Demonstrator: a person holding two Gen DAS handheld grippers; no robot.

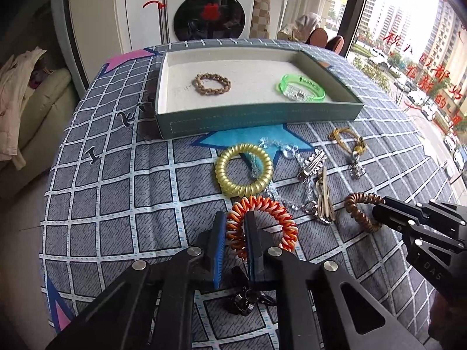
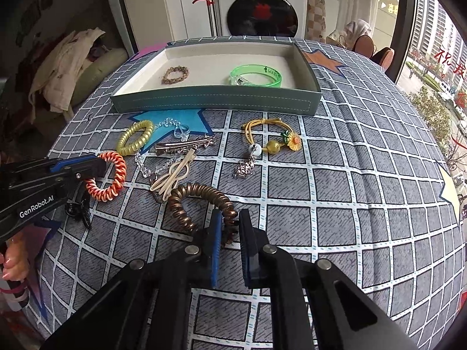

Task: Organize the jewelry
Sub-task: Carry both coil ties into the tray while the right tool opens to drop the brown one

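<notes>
The left gripper (image 1: 235, 227) clamps the orange-white coil bracelet (image 1: 262, 221) lying on the surface (image 1: 116, 192). The right gripper (image 2: 230, 224) grips the brown coil bracelet (image 2: 201, 201), near the tray (image 2: 216, 102).

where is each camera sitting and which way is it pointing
Left wrist: sits on the left tongs, looking forward across the table at the tray; its own fingers straddle the orange coil tie, and the right tongs enter from the right.
Right wrist: sits on the right tongs, facing the same way; its fingers straddle the brown coil tie, and the left tongs enter from the left.
Shared: tray, both coil ties, yellow coil tie, washing machine.
</notes>
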